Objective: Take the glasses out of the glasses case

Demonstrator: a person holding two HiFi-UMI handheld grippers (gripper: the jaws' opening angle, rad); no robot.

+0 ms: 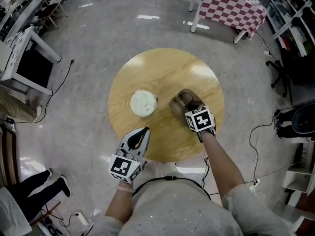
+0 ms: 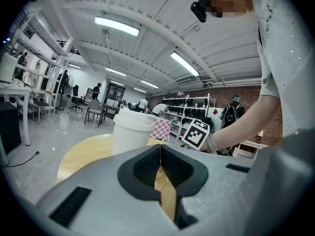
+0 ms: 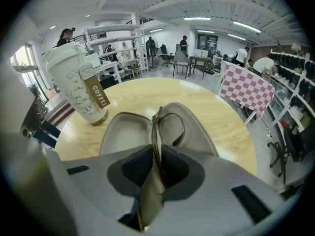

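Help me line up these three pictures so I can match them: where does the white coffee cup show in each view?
Head view: coffee cup just left of centre, seen from above, left of the glasses case.
Left gripper view: coffee cup left of centre, standing upright.
Right gripper view: coffee cup upper left, left of the open glasses case.
Shared landmark: the checkered tablecloth in the background.
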